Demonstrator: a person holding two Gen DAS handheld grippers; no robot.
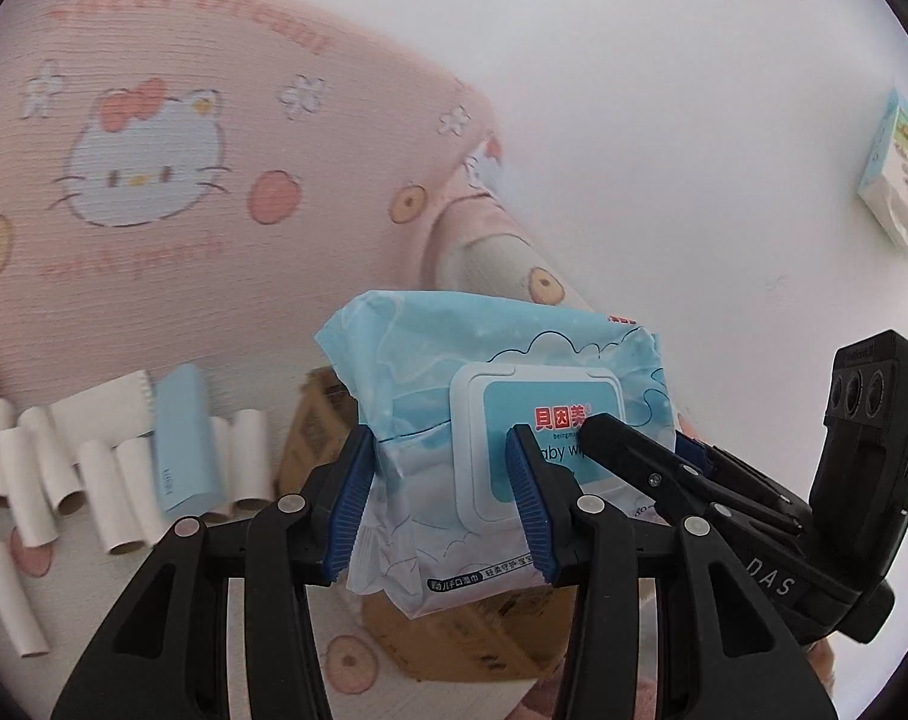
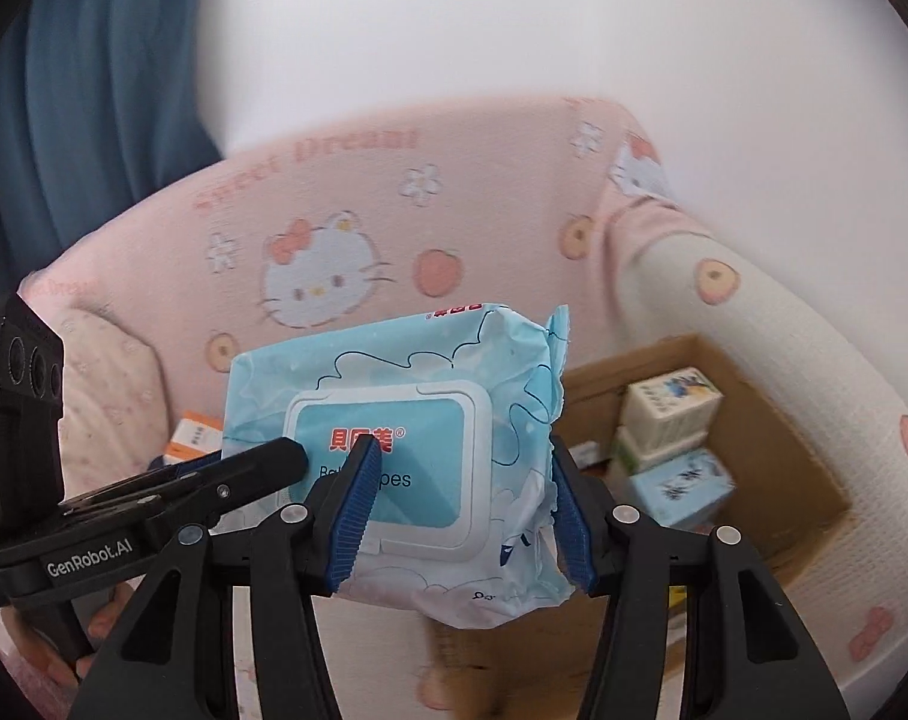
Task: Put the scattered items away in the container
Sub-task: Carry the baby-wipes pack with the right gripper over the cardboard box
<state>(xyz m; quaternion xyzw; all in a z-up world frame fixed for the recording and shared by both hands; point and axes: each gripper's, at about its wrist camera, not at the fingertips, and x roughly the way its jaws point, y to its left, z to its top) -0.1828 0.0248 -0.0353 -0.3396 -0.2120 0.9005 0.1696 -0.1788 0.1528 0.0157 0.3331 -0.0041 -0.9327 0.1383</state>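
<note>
Gripping wipes pack (image 2: 430, 456), both grippers (airborne)

1. Your cardboard box (image 2: 754, 420) is open on top, but tissue packs (image 2: 673, 405) crowd its far corner; bare floor shows on its right side.
2. The pink padded wall (image 2: 484, 228) closes off the back.
3. To your left, paper tubes (image 1: 94, 480) litter the mat.

Pink cat-print cushion (image 1: 214, 138) behind; blue curtain (image 2: 94, 90) at left; white wall (image 2: 514, 18).
</note>
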